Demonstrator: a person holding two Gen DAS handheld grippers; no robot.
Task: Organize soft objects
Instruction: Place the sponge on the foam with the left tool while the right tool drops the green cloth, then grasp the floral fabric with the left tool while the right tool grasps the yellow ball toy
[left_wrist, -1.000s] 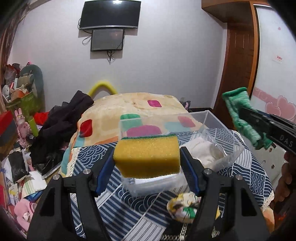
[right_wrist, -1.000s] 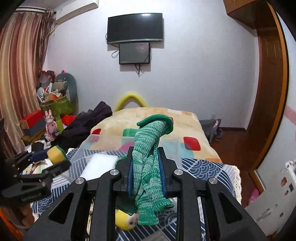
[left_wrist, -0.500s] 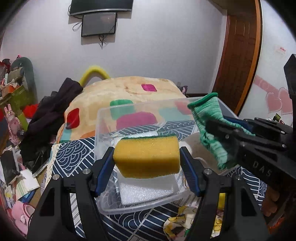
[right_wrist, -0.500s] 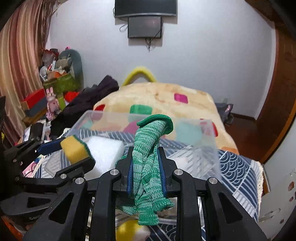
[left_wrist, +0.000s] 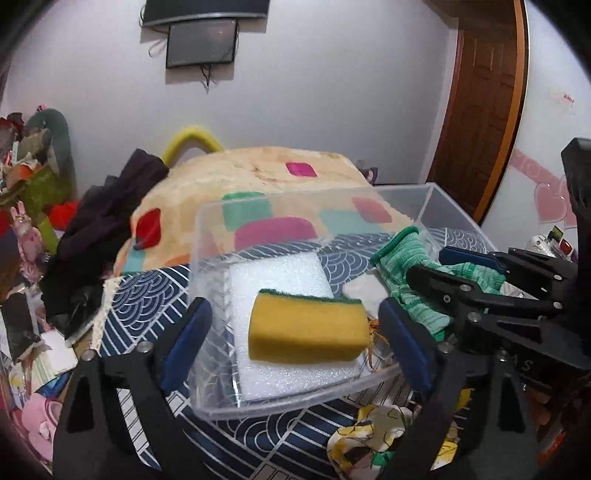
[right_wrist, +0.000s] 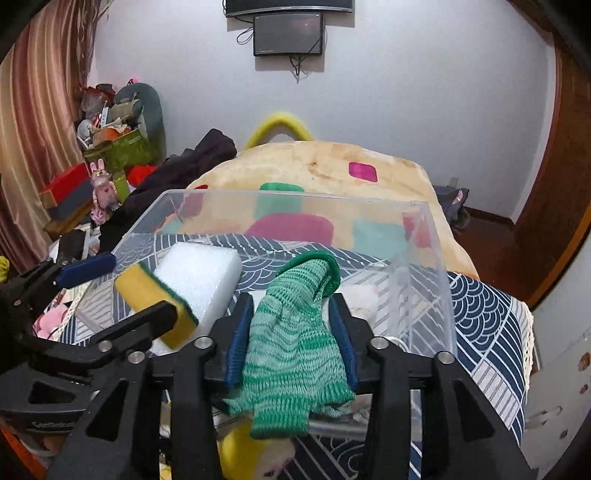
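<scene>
**Ana:** Left wrist view first: what are the jaws doing?

**Ben:** The left gripper (left_wrist: 295, 332) is spread wide, its blue pads (left_wrist: 186, 343) standing clear of the yellow sponge (left_wrist: 308, 330) on both sides. The sponge, green scouring layer on its far edge, lies on a white foam block (left_wrist: 284, 280) inside the clear plastic bin (left_wrist: 295, 404).

**Ana:** And the other one?

**Ben:** From the right wrist view, the right gripper (right_wrist: 291, 339) has its jaws parted wider than the green knit glove (right_wrist: 291, 332) between them. The glove seems to touch the left pad, with a gap on the right; I cannot tell for sure whether it is pinched. Its cuff points up and away, its fingers hang over the bin's near rim.

**Ana:** So both sit at the bin?

**Ben:** Yes, side by side: sponge and foam in the left part, glove to the right over something white (right_wrist: 364, 299) I cannot make out.

**Ana:** What lies around it?

**Ben:** The bin stands on a navy wave-patterned cloth (right_wrist: 484, 306). A yellow floral fabric bundle (left_wrist: 365, 435) lies just in front of the bin. Beyond it is a beige blanket with coloured squares (right_wrist: 332, 166), dark clothing (left_wrist: 107, 210) heaped to its left, and a wall-mounted TV (right_wrist: 288, 34) above.
</scene>
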